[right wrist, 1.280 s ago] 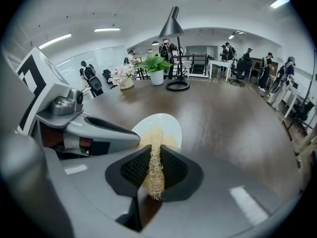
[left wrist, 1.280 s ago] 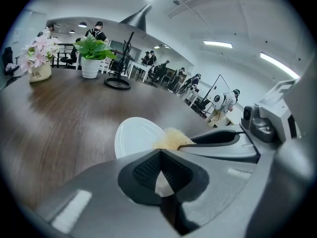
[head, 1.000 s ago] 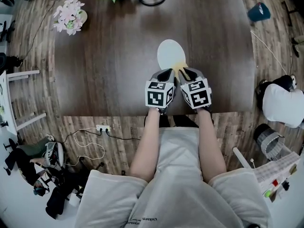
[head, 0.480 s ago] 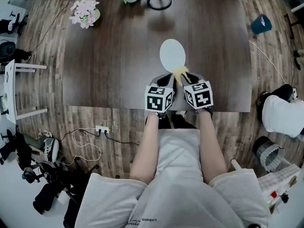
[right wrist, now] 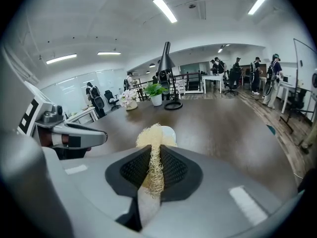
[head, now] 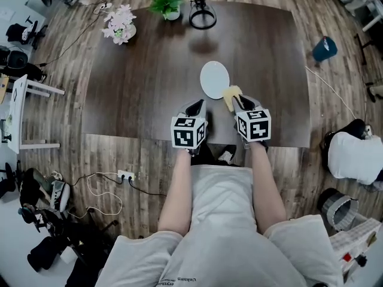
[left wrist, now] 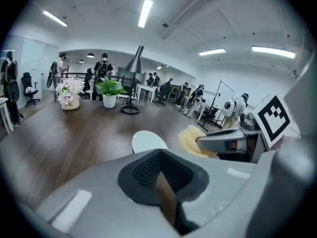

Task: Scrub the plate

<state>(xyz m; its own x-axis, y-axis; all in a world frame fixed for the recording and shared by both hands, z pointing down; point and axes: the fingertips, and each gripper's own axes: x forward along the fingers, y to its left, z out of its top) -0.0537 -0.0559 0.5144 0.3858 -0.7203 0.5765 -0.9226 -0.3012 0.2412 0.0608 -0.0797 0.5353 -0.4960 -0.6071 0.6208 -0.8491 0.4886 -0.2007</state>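
A white oval plate [head: 214, 79] lies flat on the dark wooden table [head: 137, 88], in front of both grippers. My right gripper [head: 238, 103] is shut on a yellow fibrous scrubber [head: 231, 94], which is held just off the plate's near right rim. In the right gripper view the scrubber [right wrist: 152, 138] sticks out between the jaws and covers part of the plate [right wrist: 169, 131]. My left gripper [head: 196, 107] hovers near the plate's near left side, apart from it. Its jaws are shut with nothing in them. The left gripper view shows the plate [left wrist: 148, 142] ahead and the scrubber [left wrist: 190, 139] to its right.
At the table's far side stand a vase of pink flowers [head: 121, 23], a potted plant [head: 166, 3] and a black lamp base [head: 202, 18]. The table's near edge [head: 149, 140] runs just under the grippers. A teal bin [head: 325, 48] sits on the floor at right.
The two grippers have drawn apart: the left one moved left, away from the plate's near rim. The scrubber now sits beside the rim at right. The head view has shifted back.
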